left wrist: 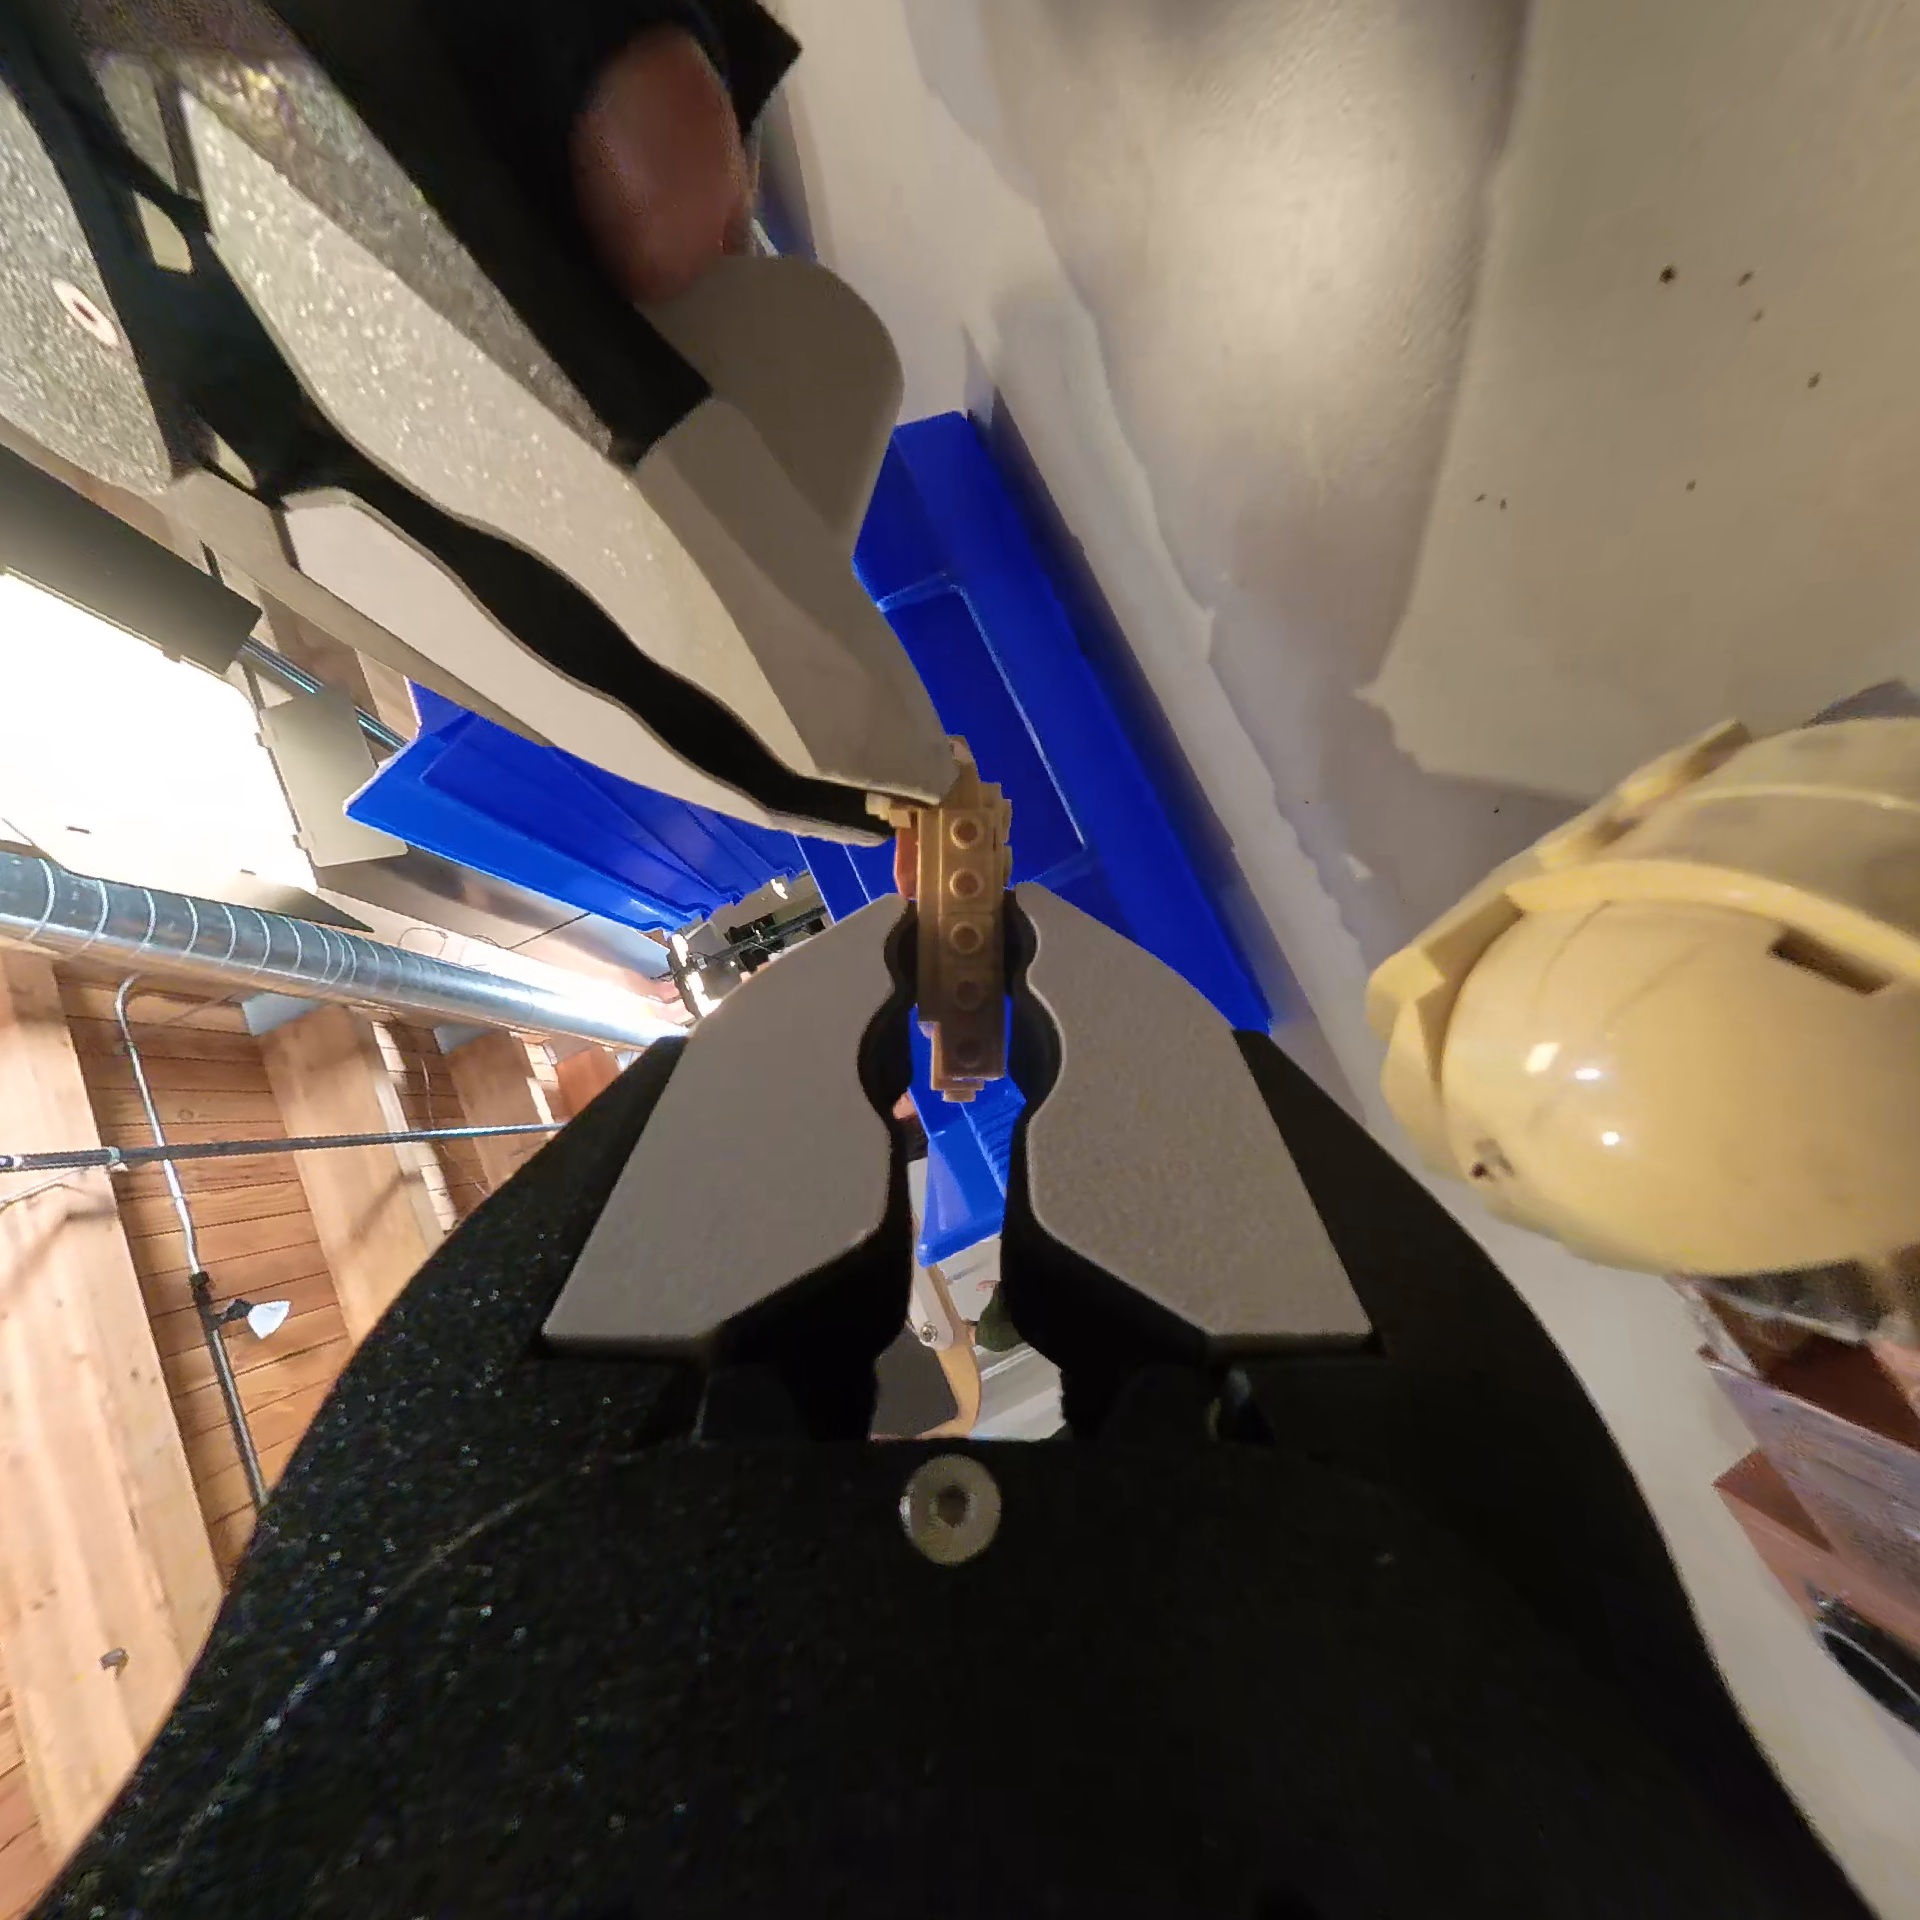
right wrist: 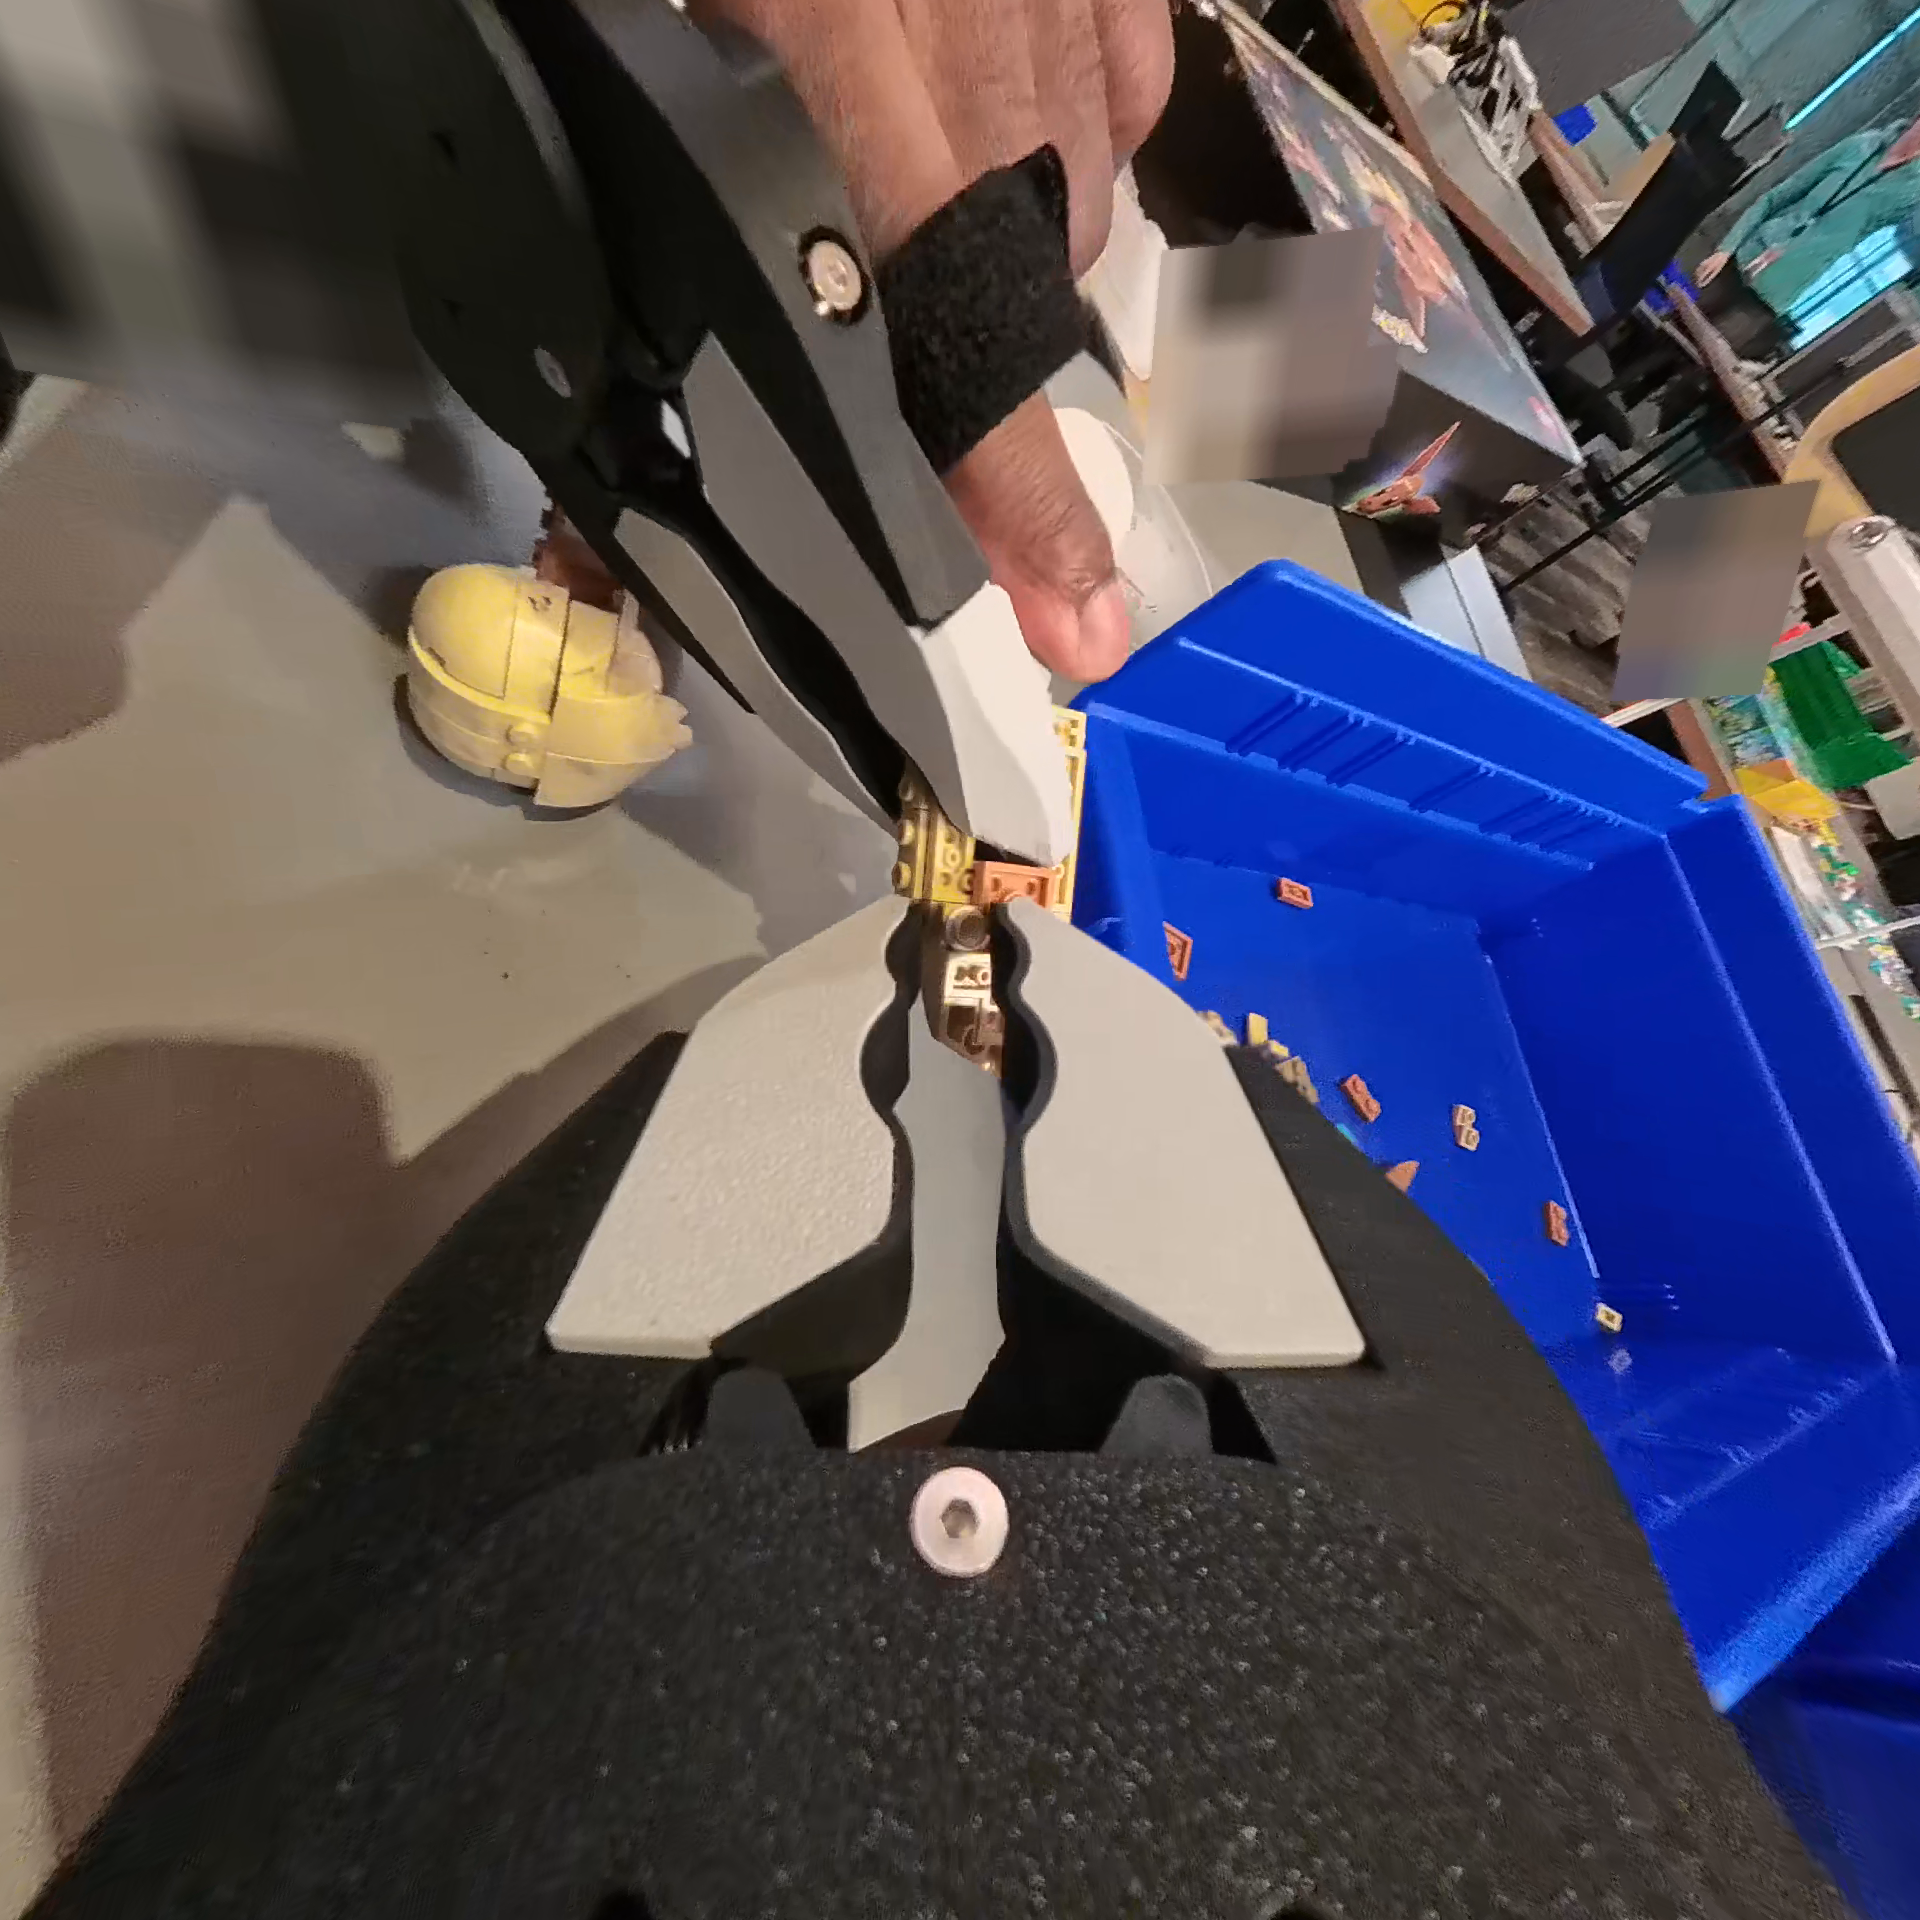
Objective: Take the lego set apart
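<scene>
A small tan brick assembly (left wrist: 964, 925) is held in the air between both grippers, beside the blue bin (left wrist: 997, 644). My left gripper (left wrist: 961, 914) is shut on its lower part, with both pads pressing its sides. The right gripper (left wrist: 914, 805) comes in from the upper left and pinches its top end. In the right wrist view my right gripper (right wrist: 954, 920) is shut on the tan assembly (right wrist: 966, 987). The left gripper (right wrist: 977, 821) grips the assembly's far end from above. A small brown plate (right wrist: 1013, 888) sits on the assembly between the two grips.
The blue bin (right wrist: 1455, 935) at the right holds several loose small brown and tan pieces. A rounded tan brick model (right wrist: 520, 686) stands on the grey table (right wrist: 260, 883); it also shows in the left wrist view (left wrist: 1662, 1018). A person's hand (right wrist: 987, 125) holds the left gripper. Less than 4 cm separates the two grippers' tips.
</scene>
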### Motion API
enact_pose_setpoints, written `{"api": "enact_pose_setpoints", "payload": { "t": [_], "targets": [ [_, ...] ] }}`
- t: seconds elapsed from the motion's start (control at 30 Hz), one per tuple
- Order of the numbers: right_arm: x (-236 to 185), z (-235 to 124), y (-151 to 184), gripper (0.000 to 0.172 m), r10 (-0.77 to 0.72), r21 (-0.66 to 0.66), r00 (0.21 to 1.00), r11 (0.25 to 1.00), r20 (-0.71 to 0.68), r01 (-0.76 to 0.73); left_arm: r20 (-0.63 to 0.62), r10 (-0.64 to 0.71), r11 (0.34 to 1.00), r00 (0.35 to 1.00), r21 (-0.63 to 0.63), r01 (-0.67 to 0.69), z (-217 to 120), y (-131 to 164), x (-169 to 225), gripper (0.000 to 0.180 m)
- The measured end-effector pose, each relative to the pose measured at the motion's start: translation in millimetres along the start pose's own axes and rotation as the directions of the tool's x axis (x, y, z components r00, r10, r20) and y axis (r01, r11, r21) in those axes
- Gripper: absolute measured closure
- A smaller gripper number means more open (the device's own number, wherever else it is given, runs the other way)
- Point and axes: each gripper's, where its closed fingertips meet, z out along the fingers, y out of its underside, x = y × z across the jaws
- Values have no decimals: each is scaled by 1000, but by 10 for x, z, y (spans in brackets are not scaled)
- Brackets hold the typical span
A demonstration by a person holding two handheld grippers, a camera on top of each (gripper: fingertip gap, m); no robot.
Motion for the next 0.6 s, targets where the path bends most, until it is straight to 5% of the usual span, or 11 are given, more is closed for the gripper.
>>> {"api": "enact_pose_setpoints", "payload": {
  "t": [0.47,0.6],
  "targets": [
    [-148,-68,17,163,227,13,942,971,248,-237,-9,41,994,999,100,-40,-38,-138,57,167],
    [30,-156,9,164,276,40,935,956,222,-292,-60,55,994,997,93,-50,-28,-61,209,167]
  ]
}}
